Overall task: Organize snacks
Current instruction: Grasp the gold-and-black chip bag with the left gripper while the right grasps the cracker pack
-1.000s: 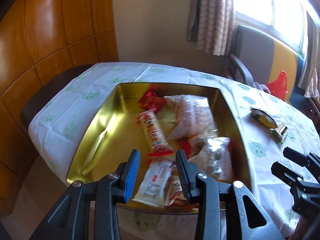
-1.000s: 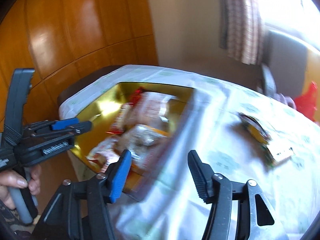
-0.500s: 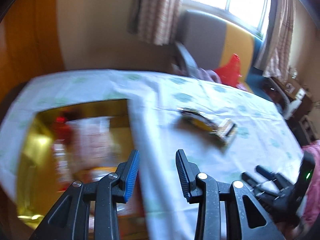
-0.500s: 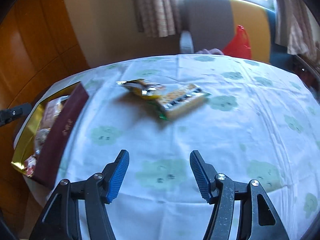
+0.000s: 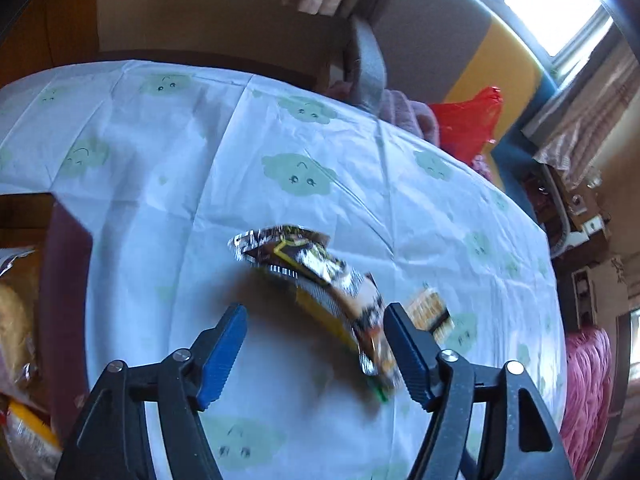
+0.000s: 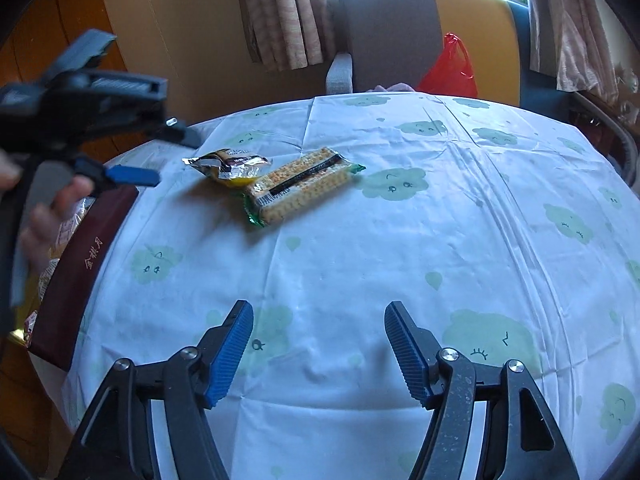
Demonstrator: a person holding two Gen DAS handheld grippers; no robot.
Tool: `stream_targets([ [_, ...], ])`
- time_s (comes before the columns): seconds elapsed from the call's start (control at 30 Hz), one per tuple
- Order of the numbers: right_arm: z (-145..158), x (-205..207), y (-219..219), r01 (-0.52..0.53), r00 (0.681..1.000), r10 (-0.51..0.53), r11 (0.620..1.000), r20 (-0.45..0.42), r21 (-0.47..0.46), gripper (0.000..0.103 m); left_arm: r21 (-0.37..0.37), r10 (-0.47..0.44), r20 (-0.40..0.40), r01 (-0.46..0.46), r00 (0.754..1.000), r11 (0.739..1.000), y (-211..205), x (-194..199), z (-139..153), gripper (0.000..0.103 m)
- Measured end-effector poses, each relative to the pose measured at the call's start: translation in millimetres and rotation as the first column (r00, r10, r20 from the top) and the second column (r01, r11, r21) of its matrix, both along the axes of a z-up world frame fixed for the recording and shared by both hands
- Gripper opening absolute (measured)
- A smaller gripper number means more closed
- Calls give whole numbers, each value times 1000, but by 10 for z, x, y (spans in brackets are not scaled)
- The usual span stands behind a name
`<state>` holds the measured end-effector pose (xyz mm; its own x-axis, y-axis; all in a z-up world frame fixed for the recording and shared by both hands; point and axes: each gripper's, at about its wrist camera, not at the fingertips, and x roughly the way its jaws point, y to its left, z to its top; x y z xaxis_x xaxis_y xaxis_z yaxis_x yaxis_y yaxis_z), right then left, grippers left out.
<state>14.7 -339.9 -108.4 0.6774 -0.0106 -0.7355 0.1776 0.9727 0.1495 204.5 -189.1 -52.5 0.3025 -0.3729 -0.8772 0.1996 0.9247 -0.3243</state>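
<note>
Now my left gripper (image 5: 314, 346) has swung from the box (image 6: 80, 256) to the foil packet (image 5: 312, 272), jaws wide; next pickup.

Tabletop (image 6: 400, 248): covered by a white cloth printed with green clouds. Chair (image 6: 400, 32), grey and yellow: behind the tabletop's far edge. Red plastic bag (image 6: 450, 70): on the chair seat. Patterned curtains (image 6: 280, 12): behind the chair, flanking a bright window (image 5: 556, 12).
</note>
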Motion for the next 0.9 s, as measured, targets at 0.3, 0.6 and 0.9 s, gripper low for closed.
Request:
stream_targets([
  [0.3,-48,16,-10,-28,999,28,1000,15,-14,71,110,-37,-29,40,999,993,-398,254,-317,65],
  [0.6,-67,3,-92,-30,999,29,999,41,28,71,158,-212,99,195,972,968,-62,-457,-192,30],
  [0.9,-1,132,-289,19,1000,-20,986,5,166,71,237,-333,217,281,918,930,406,-1482,-144,30],
])
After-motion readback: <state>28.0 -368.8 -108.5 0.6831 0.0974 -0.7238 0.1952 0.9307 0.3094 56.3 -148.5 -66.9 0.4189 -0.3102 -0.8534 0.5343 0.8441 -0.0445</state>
